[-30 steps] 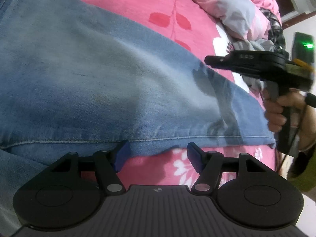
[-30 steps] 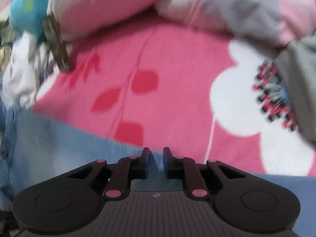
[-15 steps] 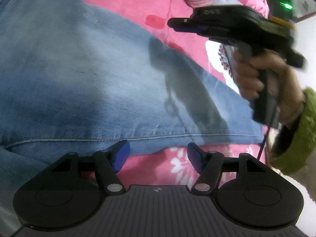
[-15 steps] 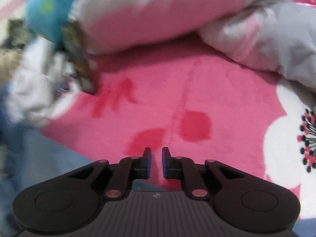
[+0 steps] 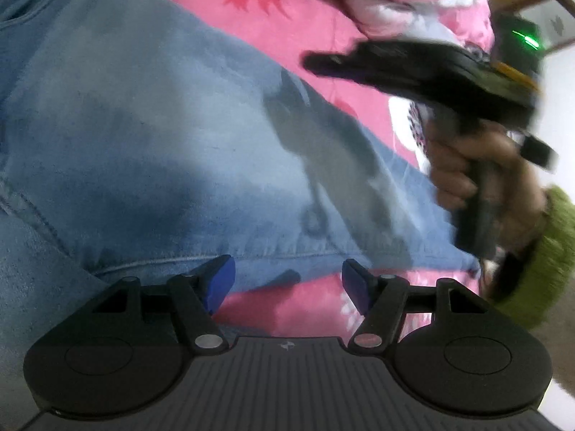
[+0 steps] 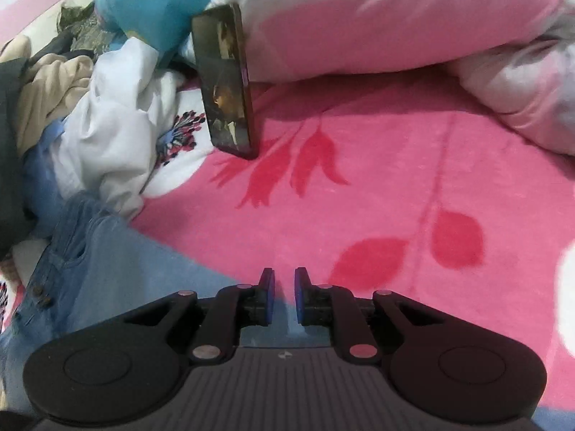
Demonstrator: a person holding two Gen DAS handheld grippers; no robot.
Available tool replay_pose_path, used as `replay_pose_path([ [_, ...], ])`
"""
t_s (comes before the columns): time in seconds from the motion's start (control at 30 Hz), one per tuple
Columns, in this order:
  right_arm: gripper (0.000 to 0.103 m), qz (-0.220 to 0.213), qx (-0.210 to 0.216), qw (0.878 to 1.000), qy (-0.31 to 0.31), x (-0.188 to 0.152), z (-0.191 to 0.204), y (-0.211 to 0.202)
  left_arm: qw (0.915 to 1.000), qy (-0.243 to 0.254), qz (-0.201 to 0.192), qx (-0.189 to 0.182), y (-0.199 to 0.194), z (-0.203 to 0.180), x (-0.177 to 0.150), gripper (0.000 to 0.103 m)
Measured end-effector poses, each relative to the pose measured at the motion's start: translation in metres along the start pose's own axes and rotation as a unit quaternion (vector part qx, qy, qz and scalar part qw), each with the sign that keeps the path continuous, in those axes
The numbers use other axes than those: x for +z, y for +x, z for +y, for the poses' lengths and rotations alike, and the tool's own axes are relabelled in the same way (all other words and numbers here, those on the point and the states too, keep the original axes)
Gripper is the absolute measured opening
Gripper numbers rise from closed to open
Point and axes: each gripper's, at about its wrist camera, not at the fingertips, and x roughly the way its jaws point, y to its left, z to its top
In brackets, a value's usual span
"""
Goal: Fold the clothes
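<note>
Inspecting the bed, we find the jeans spread across the pink floral blanket, one denim edge running along the near side just beyond the left gripper. We judge the fold to be at an early stage: the garment appears laid out lengthwise, possibly doubled leg on leg, and no compact bundle is visible. The left gripper's jaws stand wide apart, holding nothing, poised at the hem. The right gripper has its jaws drawn close with a narrow gap; whether cloth is pinched between them we cannot tell, since pale denim shows in the gap but may simply lie below. In the left wrist view that gripper is motion-blurred, raised over the far right part of the jeans with its shadow on the denim. The waistband end runs off frame at the left. A phone leans against the rolled quilt at the far side, and a heap of other clothes at far left awaits, its count unclear.
</note>
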Motion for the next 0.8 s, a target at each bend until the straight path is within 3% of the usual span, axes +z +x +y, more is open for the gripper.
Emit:
replay_pose_path([
  [0.1,0.012,0.023,-0.018,0.999,0.013,-0.025,-0.004,-0.032,0.9997,0.018,0.014,0.003,0.001,-0.002,0.001,0.066],
  [0.27,0.011,0.072,-0.106,0.988,0.089,-0.075,-0.049,-0.056,0.9994,0.021,0.028,-0.002,0.005,0.002,0.005,0.066],
  [0.33,0.009,0.058,-0.118,0.983,0.13,-0.082,-0.072,-0.052,0.9988,0.034,0.034,-0.002,0.007,0.0,0.005,0.066],
  [0.57,0.012,-0.019,-0.172,0.969,0.179,-0.079,-0.106,-0.081,0.9961,0.072,0.049,0.011,0.007,-0.002,0.002,0.066],
  [0.7,0.013,0.018,-0.206,0.961,0.184,-0.123,-0.131,-0.118,0.9963,0.069,0.048,0.015,0.009,-0.002,0.003,0.066],
  [0.8,0.008,0.015,-0.218,0.955,0.203,-0.153,-0.183,-0.146,0.9961,0.071,0.044,0.027,0.01,-0.006,0.003,0.066],
])
